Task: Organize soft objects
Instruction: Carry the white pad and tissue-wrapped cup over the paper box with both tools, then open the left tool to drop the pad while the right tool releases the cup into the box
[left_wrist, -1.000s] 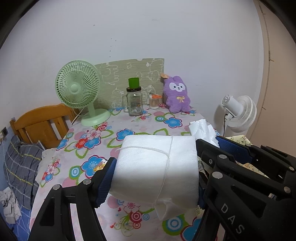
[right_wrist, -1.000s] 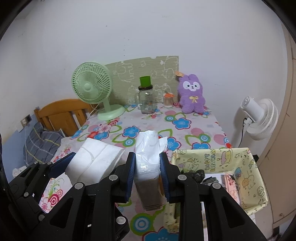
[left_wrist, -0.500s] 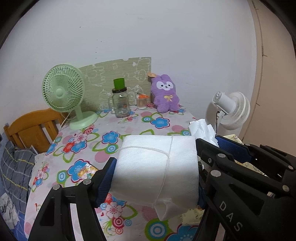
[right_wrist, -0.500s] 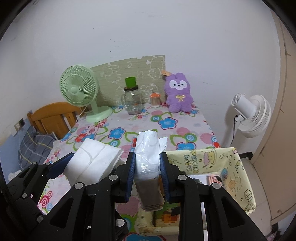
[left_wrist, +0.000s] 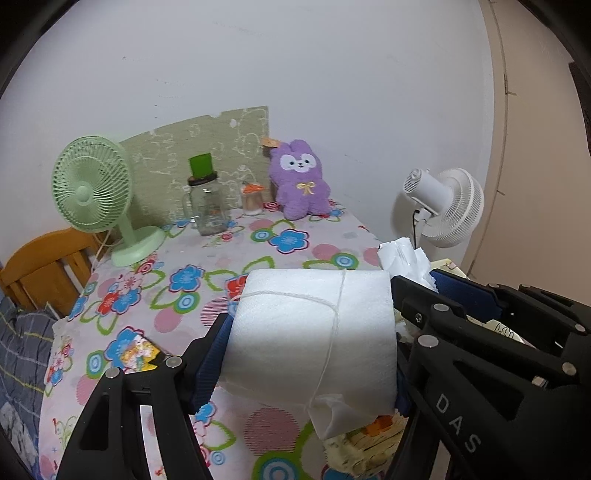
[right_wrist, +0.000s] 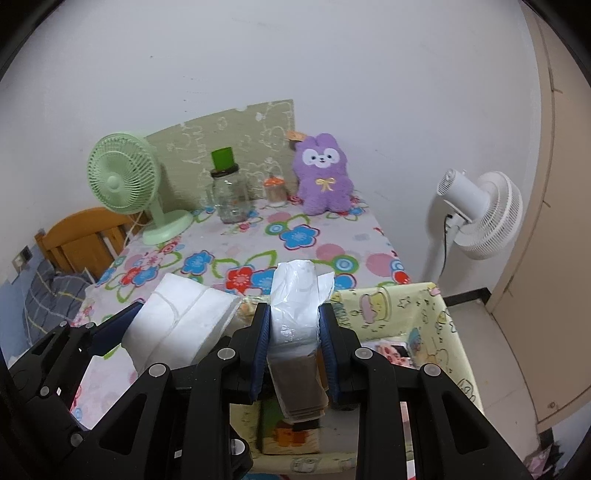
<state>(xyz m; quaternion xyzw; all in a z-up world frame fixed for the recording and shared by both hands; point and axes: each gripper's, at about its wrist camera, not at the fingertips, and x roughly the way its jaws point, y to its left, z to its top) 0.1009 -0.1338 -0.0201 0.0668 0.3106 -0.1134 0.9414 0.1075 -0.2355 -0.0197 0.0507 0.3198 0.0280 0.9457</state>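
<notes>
My left gripper (left_wrist: 310, 332) is shut on a thick white foam bundle (left_wrist: 314, 328) tied with white string, held over the right edge of the flowered table (left_wrist: 192, 295). My right gripper (right_wrist: 293, 332) is shut on a clear plastic pack of tissues (right_wrist: 297, 314), held above a yellow cartoon-print fabric bin (right_wrist: 417, 314) beside the table. In the right wrist view the foam bundle (right_wrist: 181, 325) and left gripper (right_wrist: 122, 328) show at lower left. A purple plush rabbit (left_wrist: 299, 177) sits against the back wall.
On the table stand a green desk fan (left_wrist: 92, 188), a glass jar with a green lid (left_wrist: 208, 203) and a small orange-capped cup (left_wrist: 253, 197). A white floor fan (right_wrist: 476, 214) stands right of the table. A wooden chair (left_wrist: 44, 262) is at left.
Both grippers have carried their loads rightward and slightly down; the table items have slid left in view and the yellow bin now lies under the right gripper. Grips are unchanged.
</notes>
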